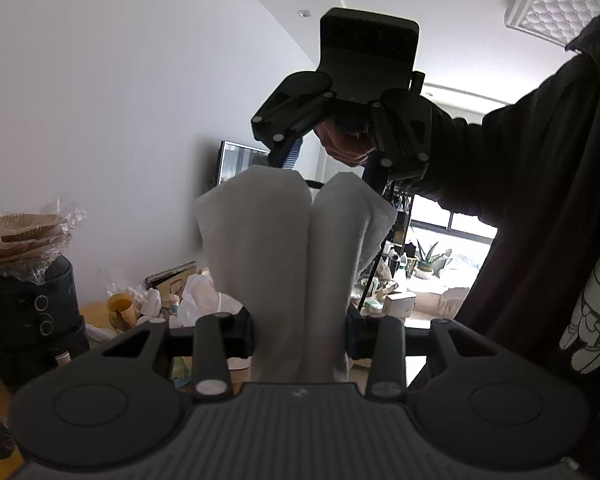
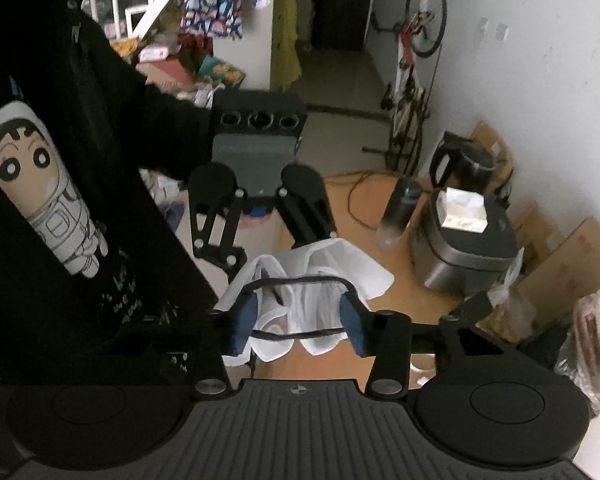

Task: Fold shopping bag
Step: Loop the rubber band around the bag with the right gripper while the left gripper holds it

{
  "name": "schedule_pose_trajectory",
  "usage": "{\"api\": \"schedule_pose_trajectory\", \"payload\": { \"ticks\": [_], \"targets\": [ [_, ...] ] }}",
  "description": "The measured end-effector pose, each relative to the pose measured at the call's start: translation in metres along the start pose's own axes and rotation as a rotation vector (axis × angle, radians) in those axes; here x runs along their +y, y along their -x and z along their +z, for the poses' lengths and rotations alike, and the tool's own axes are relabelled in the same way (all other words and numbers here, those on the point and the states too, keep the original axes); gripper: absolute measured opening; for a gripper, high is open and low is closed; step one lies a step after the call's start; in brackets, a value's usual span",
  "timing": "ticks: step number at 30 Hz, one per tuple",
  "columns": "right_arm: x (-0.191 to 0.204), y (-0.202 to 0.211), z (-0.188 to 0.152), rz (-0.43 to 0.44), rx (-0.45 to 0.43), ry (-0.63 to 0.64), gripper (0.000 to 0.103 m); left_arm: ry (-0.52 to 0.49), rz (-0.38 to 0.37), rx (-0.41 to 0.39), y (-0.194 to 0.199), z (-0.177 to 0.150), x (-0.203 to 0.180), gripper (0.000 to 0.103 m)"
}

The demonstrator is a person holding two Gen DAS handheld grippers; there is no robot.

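In the left wrist view, the left gripper (image 1: 300, 344) pinches the white shopping bag (image 1: 284, 248), which stands up in two folded lobes toward the right gripper (image 1: 332, 168) above. In the right wrist view, blue-padded fingers (image 2: 350, 316) stand spread around the bag's bunched top, above the wooden desk (image 2: 404, 296).

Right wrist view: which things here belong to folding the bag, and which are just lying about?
In the job:
- bag
- left gripper, clamped on the bag
- right gripper, jaws open around the bag

Lying about:
- cooker
- kettle
- bottle
- bicycle
- boxes
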State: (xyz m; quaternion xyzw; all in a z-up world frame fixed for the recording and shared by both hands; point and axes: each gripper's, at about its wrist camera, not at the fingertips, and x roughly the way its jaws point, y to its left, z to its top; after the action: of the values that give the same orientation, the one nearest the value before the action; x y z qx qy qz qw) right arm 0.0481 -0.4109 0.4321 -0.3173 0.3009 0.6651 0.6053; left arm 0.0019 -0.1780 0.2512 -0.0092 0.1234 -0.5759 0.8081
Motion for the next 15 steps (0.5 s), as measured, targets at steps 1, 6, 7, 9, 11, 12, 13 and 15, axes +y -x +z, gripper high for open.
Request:
{"api": "schedule_pose_trajectory", "payload": {
  "ticks": [1,6,7,9,11,12,13,15],
  "targets": [
    [-0.001,-0.001,0.0,0.003,0.0,-0.002,0.046,0.001,-0.002,-0.002,0.001,0.0,0.0,0.042],
    [-0.007,-0.004,-0.002,0.034,-0.001,-0.028,0.049,-0.005,-0.01,0.005,0.002,-0.002,-0.003,0.042],
    [-0.009,-0.006,-0.004,0.046,0.006,-0.036,0.049,-0.007,-0.016,0.01,0.003,-0.004,-0.004,0.042],
    [-0.011,-0.007,-0.005,0.061,0.009,-0.046,0.05,-0.004,-0.017,0.009,0.003,-0.004,-0.005,0.042],
    [-0.015,-0.008,-0.006,0.081,0.0,-0.063,0.051,-0.001,-0.02,0.004,0.006,-0.005,-0.006,0.042],
    [-0.016,-0.007,-0.006,0.088,-0.007,-0.069,0.051,0.0,-0.019,0.001,0.008,-0.005,-0.006,0.042],
    [-0.018,-0.006,-0.007,0.096,-0.019,-0.079,0.052,0.001,-0.019,-0.002,0.01,-0.005,-0.006,0.042],
    [-0.022,-0.004,-0.009,0.11,-0.044,-0.098,0.052,0.007,-0.017,-0.014,0.014,-0.005,-0.006,0.042]
  ]
}}
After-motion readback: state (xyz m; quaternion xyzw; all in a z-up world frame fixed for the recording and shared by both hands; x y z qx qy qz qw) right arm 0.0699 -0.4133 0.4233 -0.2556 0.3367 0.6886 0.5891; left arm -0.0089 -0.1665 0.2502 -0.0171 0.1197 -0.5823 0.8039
